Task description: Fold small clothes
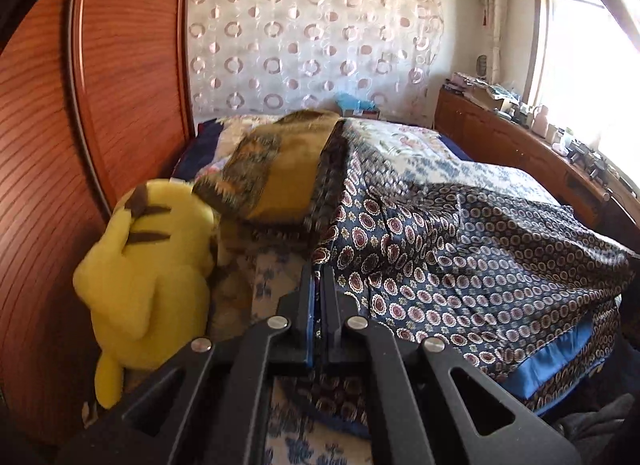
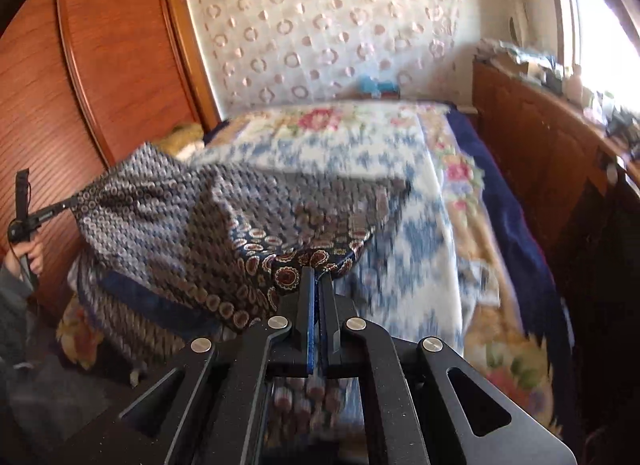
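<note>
A dark blue patterned garment (image 1: pixel 460 261) with red and white medallions and a plain blue hem is held above the bed. My left gripper (image 1: pixel 317 269) is shut on one edge of it. My right gripper (image 2: pixel 318 273) is shut on another edge of the same garment (image 2: pixel 192 225), which hangs stretched to the left toward the left gripper (image 2: pixel 60 207), seen gripping the far corner in the right wrist view. The cloth is blurred in both views.
The bed carries a floral blue and white blanket (image 2: pixel 352 141). A yellow plush toy (image 1: pixel 148 265) and a folded brown-gold cloth (image 1: pixel 280 169) lie by the wooden headboard (image 1: pixel 120 65). A cluttered wooden cabinet (image 1: pixel 520 145) runs along the window side.
</note>
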